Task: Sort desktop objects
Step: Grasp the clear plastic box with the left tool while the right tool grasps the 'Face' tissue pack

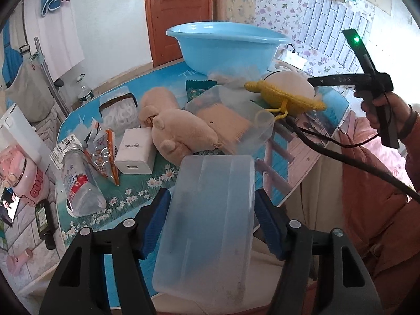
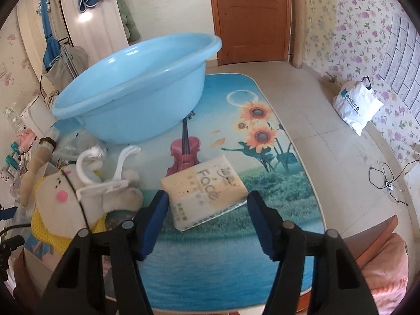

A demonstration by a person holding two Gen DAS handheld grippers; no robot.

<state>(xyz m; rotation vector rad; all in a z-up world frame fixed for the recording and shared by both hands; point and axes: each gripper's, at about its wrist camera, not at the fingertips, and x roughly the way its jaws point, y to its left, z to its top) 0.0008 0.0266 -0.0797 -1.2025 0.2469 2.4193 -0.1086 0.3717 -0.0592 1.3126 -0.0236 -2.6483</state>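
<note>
My left gripper [image 1: 212, 218] is shut on a frosted clear plastic lid [image 1: 210, 199], its blue pads [image 1: 157, 218] pressing both long sides above the table's near edge. In the right wrist view my right gripper [image 2: 208, 210] is shut on a pale tissue pack [image 2: 207, 186] printed "Face", tilted just above the picture-printed tabletop [image 2: 236, 262]. A light blue basin [image 2: 136, 89] stands behind the pack, and the same basin [image 1: 225, 44] is at the far side in the left view. A hand [image 1: 386, 110] holding the right tool's handle shows at the right.
A beige plush [image 1: 178, 128], an open clear box [image 1: 236, 120], a white charger [image 1: 136, 152], snack packets [image 1: 102, 155] and a lying bottle [image 1: 78, 183] crowd the table's left half. A doll in yellow knit [image 2: 65, 197] lies left of the tissue pack. A white bag [image 2: 357, 105] sits on the floor.
</note>
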